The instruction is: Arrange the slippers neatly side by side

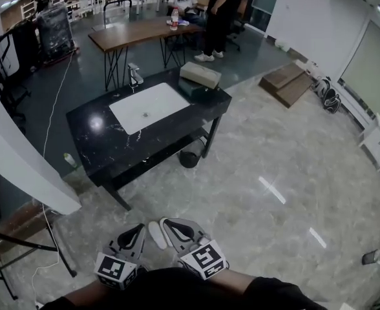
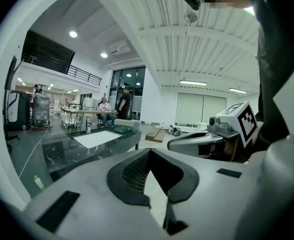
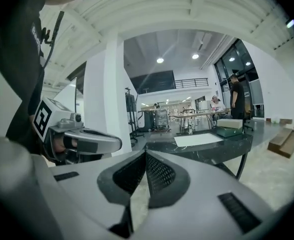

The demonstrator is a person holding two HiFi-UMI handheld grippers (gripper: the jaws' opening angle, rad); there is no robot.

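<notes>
Both grippers are held close together, low against the person's body, and point roughly level toward the black table. My left gripper (image 1: 140, 228) (image 2: 148, 152) has its jaws closed tip to tip with nothing between them. My right gripper (image 1: 168, 224) (image 3: 144, 154) is also shut and empty. In the head view a small pale oval (image 1: 156, 234) shows on the floor between the two grippers; it may be a slipper, but I cannot tell. No slipper appears in either gripper view. Each gripper view shows the other gripper alongside.
A black marble table (image 1: 96, 144) with a white sink basin (image 1: 148, 106), a faucet (image 1: 134, 75) and a pale box (image 1: 200, 74) stands ahead. A dark cylinder (image 1: 191, 155) lies under it. A white pillar (image 1: 15, 154) is at left; wooden steps (image 1: 285, 82) and people are farther back.
</notes>
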